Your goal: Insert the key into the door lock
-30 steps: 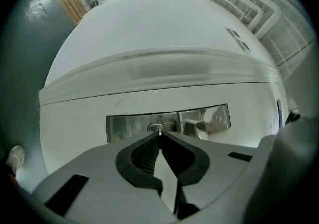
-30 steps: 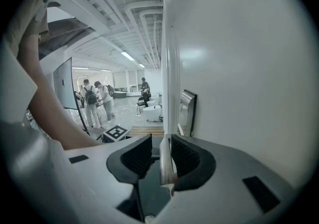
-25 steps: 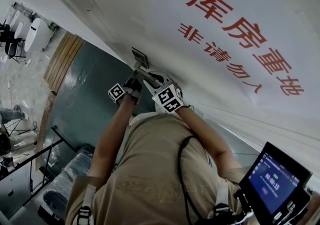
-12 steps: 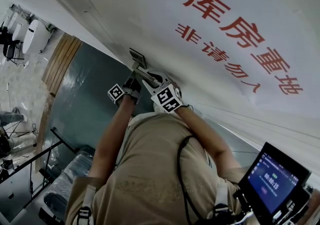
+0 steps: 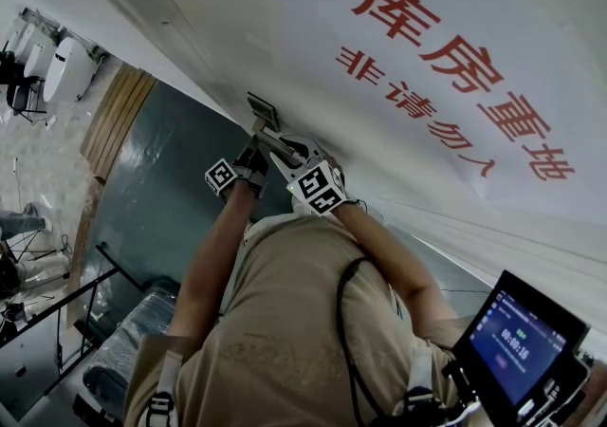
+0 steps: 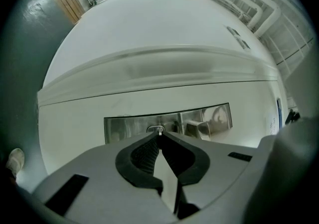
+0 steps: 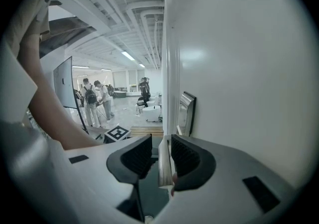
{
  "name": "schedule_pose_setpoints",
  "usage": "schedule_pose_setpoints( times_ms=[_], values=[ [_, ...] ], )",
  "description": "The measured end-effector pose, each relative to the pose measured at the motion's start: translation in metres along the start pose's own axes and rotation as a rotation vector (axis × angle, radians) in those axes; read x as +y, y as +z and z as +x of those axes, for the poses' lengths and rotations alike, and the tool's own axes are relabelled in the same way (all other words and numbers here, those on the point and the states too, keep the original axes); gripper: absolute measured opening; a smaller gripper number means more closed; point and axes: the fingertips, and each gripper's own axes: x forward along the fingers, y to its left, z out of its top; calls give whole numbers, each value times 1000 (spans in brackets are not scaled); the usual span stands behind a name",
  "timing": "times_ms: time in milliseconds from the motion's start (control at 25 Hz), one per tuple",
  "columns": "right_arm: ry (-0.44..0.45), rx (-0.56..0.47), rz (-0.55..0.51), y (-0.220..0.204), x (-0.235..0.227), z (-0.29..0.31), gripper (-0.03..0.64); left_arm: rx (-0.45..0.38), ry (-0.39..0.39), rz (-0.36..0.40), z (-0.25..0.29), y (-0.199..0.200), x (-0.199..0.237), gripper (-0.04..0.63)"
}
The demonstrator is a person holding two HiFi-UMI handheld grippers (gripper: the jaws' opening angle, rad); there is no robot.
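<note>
A steel lock plate (image 6: pixel 124 127) sits on the white door (image 6: pixel 164 29), with the keyhole (image 6: pixel 155 129) in it. My left gripper (image 6: pixel 159 138) is shut on the key (image 6: pixel 159 130), whose thin tip meets the keyhole. In the head view the left gripper (image 5: pixel 252 152) points at the lock plate (image 5: pixel 264 112). The door handle (image 7: pixel 164 161), a pale bar, runs between the jaws of my right gripper (image 7: pixel 161 161). It lies against the right pad and a dark sliver parts it from the left pad. The head view shows the right gripper (image 5: pixel 290 157) at the door handle (image 5: pixel 277 140).
Red characters (image 5: pixel 455 74) cover the door's upper part. A lit tablet (image 5: pixel 522 340) hangs at the person's right side. To the door's left lie a dark floor (image 5: pixel 161 197) and a wooden strip (image 5: pixel 119 117). Several people (image 7: pixel 94 101) stand far off in the hall.
</note>
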Motion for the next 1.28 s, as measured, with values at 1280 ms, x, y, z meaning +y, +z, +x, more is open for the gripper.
schedule_pose_setpoints(
  times_ms=[1280],
  values=[
    [17, 16, 7, -6, 6, 0, 128, 10, 21, -28, 8, 0, 5, 35]
  ],
)
